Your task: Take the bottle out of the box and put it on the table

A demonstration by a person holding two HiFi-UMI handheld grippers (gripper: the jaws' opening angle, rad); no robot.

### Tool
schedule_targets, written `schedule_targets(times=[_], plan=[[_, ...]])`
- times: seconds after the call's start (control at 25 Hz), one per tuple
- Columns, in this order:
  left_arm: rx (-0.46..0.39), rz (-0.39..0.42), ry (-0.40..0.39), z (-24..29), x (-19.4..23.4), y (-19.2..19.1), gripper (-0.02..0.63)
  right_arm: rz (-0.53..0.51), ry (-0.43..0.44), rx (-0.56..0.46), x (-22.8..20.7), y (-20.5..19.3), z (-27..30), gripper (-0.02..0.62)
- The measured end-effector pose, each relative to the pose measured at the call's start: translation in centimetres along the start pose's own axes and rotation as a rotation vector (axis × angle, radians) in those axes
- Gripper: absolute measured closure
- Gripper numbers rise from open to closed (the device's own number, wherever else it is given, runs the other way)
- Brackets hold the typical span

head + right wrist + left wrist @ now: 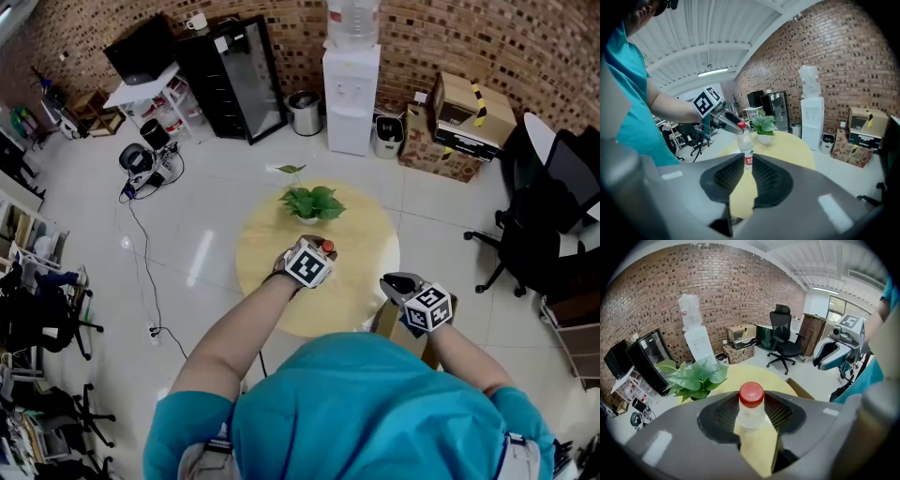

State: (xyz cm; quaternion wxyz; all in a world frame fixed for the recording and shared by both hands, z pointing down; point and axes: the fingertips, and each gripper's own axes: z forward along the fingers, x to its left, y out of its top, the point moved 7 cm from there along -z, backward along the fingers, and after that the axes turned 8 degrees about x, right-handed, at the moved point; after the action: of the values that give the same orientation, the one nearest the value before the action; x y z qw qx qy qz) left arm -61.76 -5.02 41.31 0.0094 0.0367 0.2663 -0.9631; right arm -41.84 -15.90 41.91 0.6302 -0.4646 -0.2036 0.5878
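Observation:
A clear bottle with a red cap [751, 404] stands upright on the round yellow table [366, 253], in front of the plant. My left gripper [323, 253] reaches down around its neck; the pads flank it with thin gaps on both sides, so the jaws stand open. From the right gripper view the bottle [746, 149] rests on the tabletop with the left gripper [733, 125] at its cap. My right gripper [398, 284] hovers open and empty over the cardboard box [386, 321] at the table's right edge.
A potted green plant [312, 202] stands at the table's far side. Beyond it are a water dispenser [352, 98], a black cabinet [234, 80] and cardboard boxes [464, 127]. A black office chair [534, 234] is at the right.

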Motion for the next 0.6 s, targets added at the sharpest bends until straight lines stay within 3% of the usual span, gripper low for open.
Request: schedule_targets(times=[0.12, 0.32, 0.6], plan=[[0.024, -0.008, -0.048, 0.7, -0.3, -1.8, 0.436, -0.004, -0.006, -0.003, 0.2, 0.2, 0.3, 0.545], [0.011, 0.005, -0.052, 0.6, -0.5, -3.7, 0.423, 0.006, -0.017, 0.001, 0.9, 0.1, 0.8, 0.545], [-0.062, -0.026, -0.097, -1.3, -0.5, -5.2, 0.337, -0.001, -0.037, -0.001, 2.5, 1.1, 1.0, 0.543]])
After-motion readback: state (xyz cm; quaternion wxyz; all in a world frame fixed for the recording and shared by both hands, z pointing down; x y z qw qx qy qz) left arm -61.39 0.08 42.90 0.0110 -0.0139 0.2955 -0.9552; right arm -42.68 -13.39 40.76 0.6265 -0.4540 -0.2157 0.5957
